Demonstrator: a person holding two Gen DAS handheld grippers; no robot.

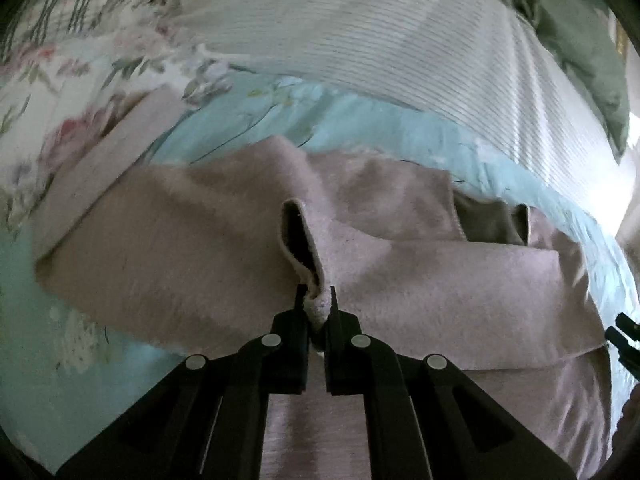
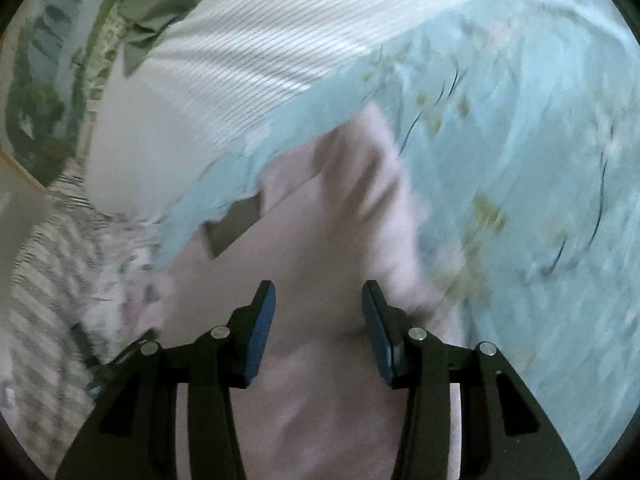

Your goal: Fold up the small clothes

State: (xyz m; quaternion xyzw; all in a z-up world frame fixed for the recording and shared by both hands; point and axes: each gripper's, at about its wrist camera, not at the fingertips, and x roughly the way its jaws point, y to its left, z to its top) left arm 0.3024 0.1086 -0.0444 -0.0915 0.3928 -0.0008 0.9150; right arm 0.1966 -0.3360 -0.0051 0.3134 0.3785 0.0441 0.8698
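A pale pink fuzzy garment [image 1: 208, 248] lies spread on a light blue floral bed cover [image 1: 360, 120]. My left gripper [image 1: 316, 300] is shut on a pinched fold of the pink garment's edge, which stands up in a loop just ahead of the fingertips. In the right wrist view the same pink garment [image 2: 320, 240] lies under my right gripper [image 2: 319, 292], which is open with nothing between its blue pads [image 2: 262, 320]. The right wrist view is blurred. The tip of the right gripper shows at the right edge of the left wrist view [image 1: 626, 336].
A white ribbed pillow [image 1: 380, 32] lies beyond the garment, with a green cloth [image 1: 560, 20] behind it. The floral sheet [image 1: 52, 92] extends left. In the right wrist view the pillow [image 2: 240, 60] is at upper left and a striped fabric [image 2: 44, 280] at the left.
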